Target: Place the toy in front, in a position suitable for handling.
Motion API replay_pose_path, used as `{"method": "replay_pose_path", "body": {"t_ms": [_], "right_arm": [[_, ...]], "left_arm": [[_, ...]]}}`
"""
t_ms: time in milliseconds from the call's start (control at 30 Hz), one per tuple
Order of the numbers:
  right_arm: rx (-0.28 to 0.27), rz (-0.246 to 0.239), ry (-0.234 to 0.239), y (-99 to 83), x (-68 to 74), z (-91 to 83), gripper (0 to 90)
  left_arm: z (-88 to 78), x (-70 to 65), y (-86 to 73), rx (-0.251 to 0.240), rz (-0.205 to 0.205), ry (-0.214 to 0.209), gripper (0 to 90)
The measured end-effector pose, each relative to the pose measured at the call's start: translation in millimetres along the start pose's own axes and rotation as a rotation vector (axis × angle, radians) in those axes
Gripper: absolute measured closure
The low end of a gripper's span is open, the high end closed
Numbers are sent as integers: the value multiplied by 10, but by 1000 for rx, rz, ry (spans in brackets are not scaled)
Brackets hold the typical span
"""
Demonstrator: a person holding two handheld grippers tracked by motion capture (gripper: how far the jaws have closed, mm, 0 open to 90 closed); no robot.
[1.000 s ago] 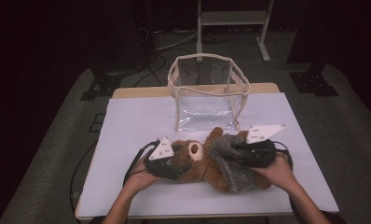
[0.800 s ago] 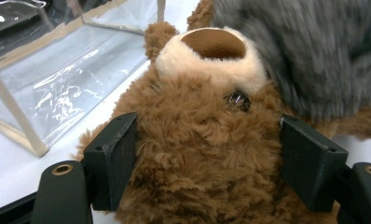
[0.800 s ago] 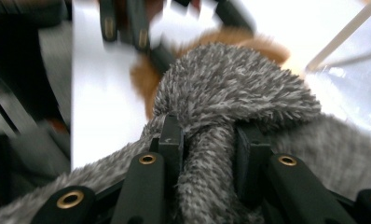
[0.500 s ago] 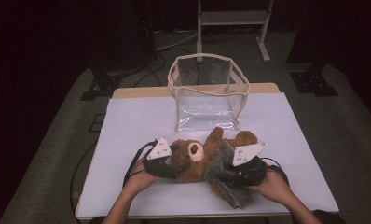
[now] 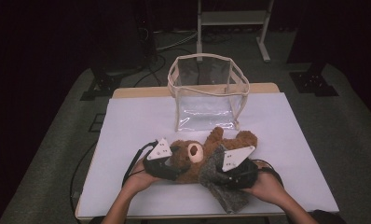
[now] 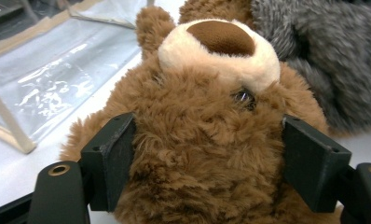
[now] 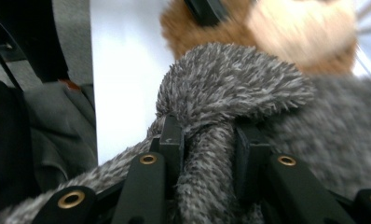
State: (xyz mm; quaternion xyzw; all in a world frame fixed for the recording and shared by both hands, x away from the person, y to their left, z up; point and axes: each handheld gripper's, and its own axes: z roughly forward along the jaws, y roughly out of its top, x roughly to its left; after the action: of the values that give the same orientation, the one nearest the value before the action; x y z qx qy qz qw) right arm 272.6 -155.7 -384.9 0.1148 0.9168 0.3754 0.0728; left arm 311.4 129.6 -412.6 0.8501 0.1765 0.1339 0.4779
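A brown teddy bear (image 5: 193,156) lies on its back on the white table (image 5: 137,121), muzzle up. My left gripper (image 5: 176,163) is shut on the bear's head (image 6: 211,140), one pad against the fur on each side. Its jaws have just been opening slightly, the head still between them. A grey furry garment (image 5: 221,191) covers the bear's body and trails toward the near edge. My right gripper (image 5: 217,175) is shut on a pinched fold of this grey garment (image 7: 230,88), squeezed between its jaws (image 7: 207,140).
An open clear plastic bag with beige trim (image 5: 207,93) stands upright just behind the bear, and it lies at the left in the left gripper view (image 6: 48,79). Black cables trail off the near edge by both hands. A metal stand (image 5: 230,18) is on the floor beyond.
My right gripper has moved down and toward the near edge, drawing the grey garment with it. The left gripper has stayed on the bear's head.
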Motion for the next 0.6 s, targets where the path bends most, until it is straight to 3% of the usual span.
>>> {"method": "replay_pose_path", "body": {"t_ms": [100,133,300,400,467,500,533,600], "right_arm": [[-12,26,-15,-76,-21,-116,683],[-31,45,-43,-111,-36,-243,684],[-65,45,-92,-48,-89,-375,684],[-90,57,-99,102,-197,-316,683],[-111,59,-87,300,-327,-154,683],[-111,59,-87,300,-327,-154,683],[-90,47,-82,387,-368,-31,683],[-61,31,-92,372,-388,55,683]], "left_arm": [[4,-5,10,3,3,1,238],[6,-6,15,8,3,2,237],[13,-26,26,24,21,-8,237],[15,-45,28,33,39,-13,236],[11,-72,35,44,59,-14,233],[11,-72,35,44,59,-14,229],[7,-81,34,52,67,-14,220],[10,-85,11,55,72,-16,216]]}}
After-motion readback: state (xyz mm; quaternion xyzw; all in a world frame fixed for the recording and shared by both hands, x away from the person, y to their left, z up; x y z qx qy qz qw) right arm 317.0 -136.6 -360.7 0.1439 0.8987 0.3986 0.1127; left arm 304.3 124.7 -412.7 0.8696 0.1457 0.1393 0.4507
